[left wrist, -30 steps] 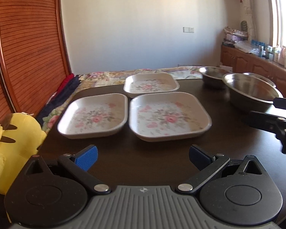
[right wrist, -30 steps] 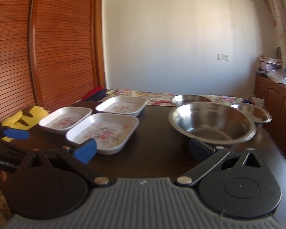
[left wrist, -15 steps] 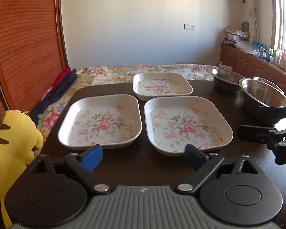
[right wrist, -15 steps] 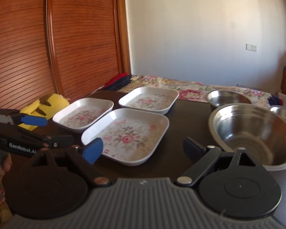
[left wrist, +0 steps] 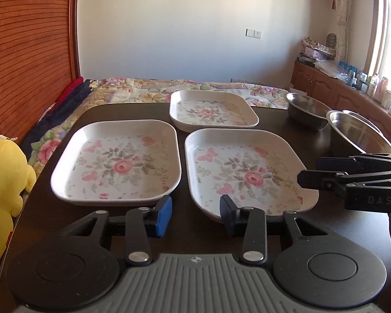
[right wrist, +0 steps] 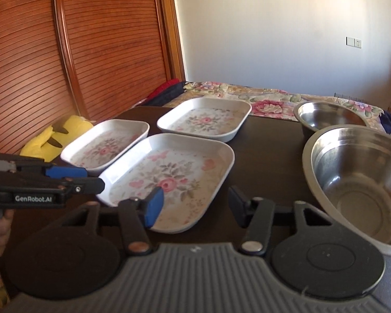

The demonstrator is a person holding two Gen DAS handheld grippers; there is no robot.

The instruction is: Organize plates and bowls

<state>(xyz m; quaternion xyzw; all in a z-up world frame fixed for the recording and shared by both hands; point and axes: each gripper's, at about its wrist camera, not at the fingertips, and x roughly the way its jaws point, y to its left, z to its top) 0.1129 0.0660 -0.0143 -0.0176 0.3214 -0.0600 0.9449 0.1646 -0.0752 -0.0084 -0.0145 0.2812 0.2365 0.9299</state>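
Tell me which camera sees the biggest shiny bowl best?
The right wrist view. There the big steel bowl sits close on the right, so you see deep inside, down to its flat bottom. The left wrist view shows the same bowl only at its right edge, partly hidden behind the right gripper.

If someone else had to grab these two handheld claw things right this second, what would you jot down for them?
Left gripper: open, holding nothing, low at the table's near edge between the two near plates.
Right gripper: open, holding nothing, over the near corner of the middle floral plate.
Three floral plates lie apart, side by side: left plate, far plate. Steel bowls sit right: big bowl, smaller bowl, a third barely in view.
Done: nothing stacked.
Left: stack the plates, nest the bowls.
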